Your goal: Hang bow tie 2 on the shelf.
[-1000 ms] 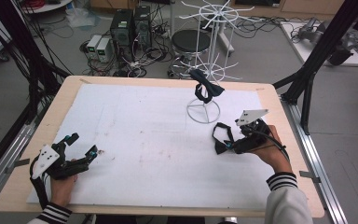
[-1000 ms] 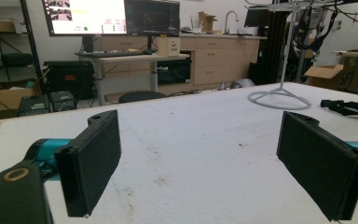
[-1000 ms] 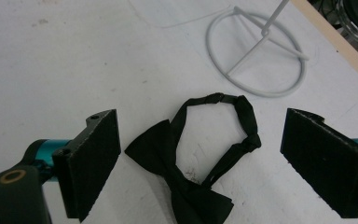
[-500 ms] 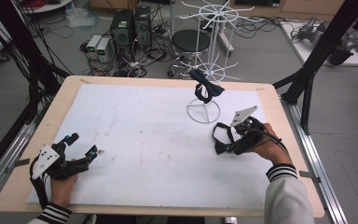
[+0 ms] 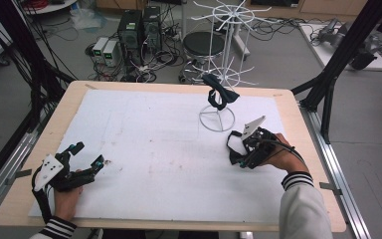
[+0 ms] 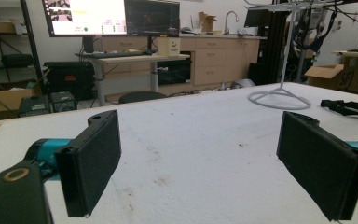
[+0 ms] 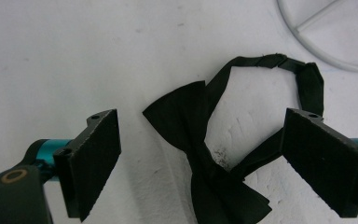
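Bow tie (image 7: 205, 154) flat between wide-open right gripper (image 7: 200, 158) fingers, hidden beneath them from above.

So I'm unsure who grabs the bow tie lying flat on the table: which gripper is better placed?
The right. The right gripper hangs directly over the bow tie, jaws open with the tie between them. The left gripper sits open at the table's near left corner, far from it.
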Available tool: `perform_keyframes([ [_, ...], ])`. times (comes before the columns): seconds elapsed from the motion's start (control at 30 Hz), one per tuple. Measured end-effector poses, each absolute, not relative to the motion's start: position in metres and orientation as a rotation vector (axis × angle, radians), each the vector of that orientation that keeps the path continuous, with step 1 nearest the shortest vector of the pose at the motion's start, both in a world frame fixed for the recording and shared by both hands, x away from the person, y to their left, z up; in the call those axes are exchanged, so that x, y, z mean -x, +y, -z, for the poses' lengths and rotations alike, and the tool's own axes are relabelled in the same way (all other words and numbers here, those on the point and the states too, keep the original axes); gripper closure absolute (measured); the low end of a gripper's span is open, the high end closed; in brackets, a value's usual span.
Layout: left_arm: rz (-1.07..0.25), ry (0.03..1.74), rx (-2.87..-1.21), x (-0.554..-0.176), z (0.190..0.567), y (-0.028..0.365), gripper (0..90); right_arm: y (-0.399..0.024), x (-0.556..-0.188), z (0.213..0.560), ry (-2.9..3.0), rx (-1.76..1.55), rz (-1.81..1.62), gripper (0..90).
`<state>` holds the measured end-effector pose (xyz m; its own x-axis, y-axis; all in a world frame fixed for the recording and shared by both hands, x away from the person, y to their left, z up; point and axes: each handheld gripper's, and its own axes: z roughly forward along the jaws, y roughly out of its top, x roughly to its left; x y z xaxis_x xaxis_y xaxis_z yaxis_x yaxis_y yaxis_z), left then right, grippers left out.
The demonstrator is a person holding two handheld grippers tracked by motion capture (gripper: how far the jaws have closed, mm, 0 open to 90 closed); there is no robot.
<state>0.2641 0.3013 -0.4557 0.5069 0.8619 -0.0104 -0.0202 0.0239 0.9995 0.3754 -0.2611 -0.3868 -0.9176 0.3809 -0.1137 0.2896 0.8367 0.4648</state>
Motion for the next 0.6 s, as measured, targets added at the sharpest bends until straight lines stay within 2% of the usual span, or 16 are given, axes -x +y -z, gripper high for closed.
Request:
perform_keyframes([
  [0.37,-0.808,0.804,-1.381,-0.264,0.456,0.301,14.2,-0.261,-0.381,0.398,2.890,-0.475,-0.591,18.4],
  [0.6,-0.806,0.806,-1.384,-0.264,0.456,0.301,14.2,-0.262,-0.383,0.402,2.908,-0.480,-0.569,26.8],
])
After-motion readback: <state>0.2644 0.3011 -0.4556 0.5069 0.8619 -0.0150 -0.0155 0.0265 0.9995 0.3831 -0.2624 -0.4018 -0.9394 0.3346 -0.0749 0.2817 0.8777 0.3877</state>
